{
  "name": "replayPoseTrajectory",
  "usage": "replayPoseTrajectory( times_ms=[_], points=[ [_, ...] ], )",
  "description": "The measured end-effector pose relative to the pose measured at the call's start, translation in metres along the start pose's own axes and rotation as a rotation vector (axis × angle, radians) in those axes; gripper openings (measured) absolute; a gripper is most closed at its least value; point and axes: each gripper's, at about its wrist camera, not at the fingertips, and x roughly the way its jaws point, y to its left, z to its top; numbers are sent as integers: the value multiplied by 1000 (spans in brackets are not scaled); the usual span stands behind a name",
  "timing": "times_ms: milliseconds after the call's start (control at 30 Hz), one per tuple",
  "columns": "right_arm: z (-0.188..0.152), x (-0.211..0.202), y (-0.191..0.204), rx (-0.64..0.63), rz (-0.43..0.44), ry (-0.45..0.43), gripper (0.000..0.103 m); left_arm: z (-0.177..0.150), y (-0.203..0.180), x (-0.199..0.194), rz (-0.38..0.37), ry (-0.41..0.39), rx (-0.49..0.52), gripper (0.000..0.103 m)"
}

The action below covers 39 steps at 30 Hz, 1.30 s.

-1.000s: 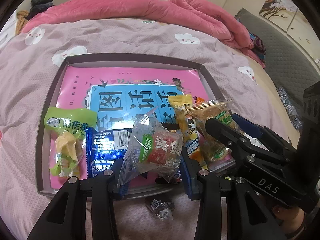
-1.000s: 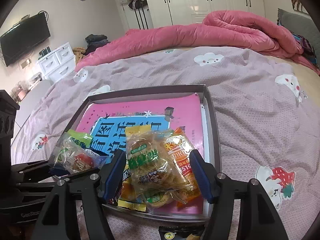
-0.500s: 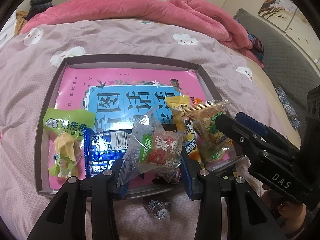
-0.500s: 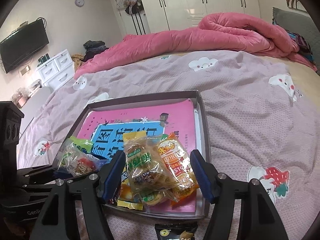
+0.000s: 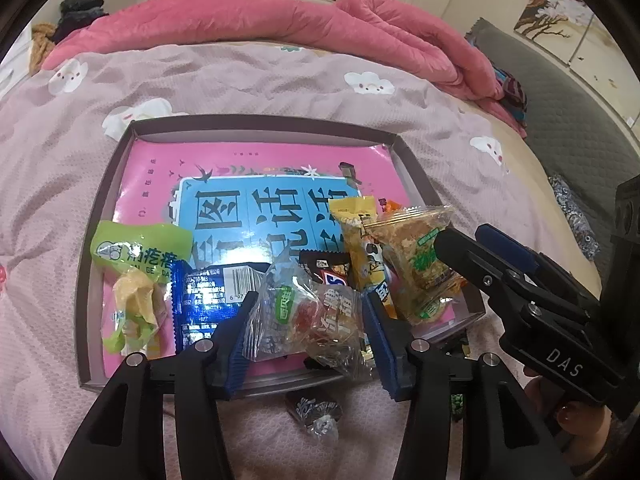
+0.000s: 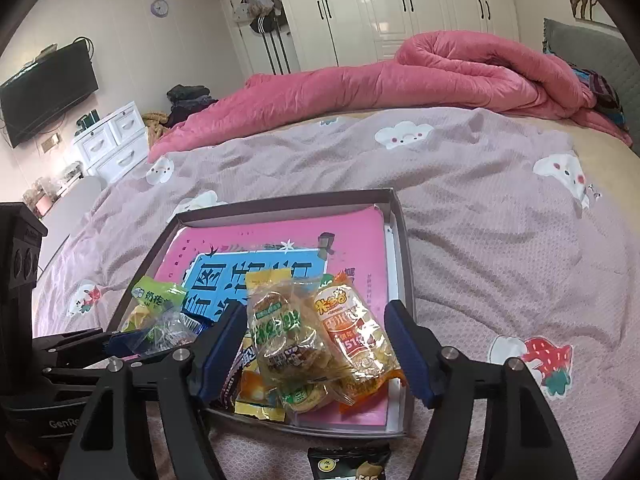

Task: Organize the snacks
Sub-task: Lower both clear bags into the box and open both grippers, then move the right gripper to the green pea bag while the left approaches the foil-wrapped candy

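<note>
Where the snacks overlap in the box (image 5: pixel 412 168), labels hide, and a dark packet (image 6: pixel 352 465) gets cropped. Left hand-held gripper (image 5: pixel 306 330), just opening, loosely brackets a clear candy bag (image 5: pixel 308 316); right hand-held gripper (image 6: pixel 316 350), widening, straddles a biscuit pack (image 6: pixel 286 340). Mauve bedspread (image 6: pixel 480 220), pink duvet (image 6: pixel 400 80), white wardrobes (image 6: pixel 380 4) behind.

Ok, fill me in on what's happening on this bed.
A person is sorting snacks into a shallow box on the bed, a gripping tool in each hand. The left tool has just been opening around a clear candy bag lying at the box's near edge. The right tool has also been opening, with a clear cracker pack between its fingers. More snacks lie in the box; a few wrappers remain outside.
</note>
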Motion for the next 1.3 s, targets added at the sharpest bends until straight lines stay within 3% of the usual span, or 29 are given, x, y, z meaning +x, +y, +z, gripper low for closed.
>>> replayPoseTrajectory(
  times_ms=[633,1300],
  points=[
    [2,-22,-1,-5,-11,-67,85,5,0,-26,8,-37,-4,73],
    [-12,-64,-8,2,-19,-130,91,-7,1,-59,25,-72,3,74]
  ],
)
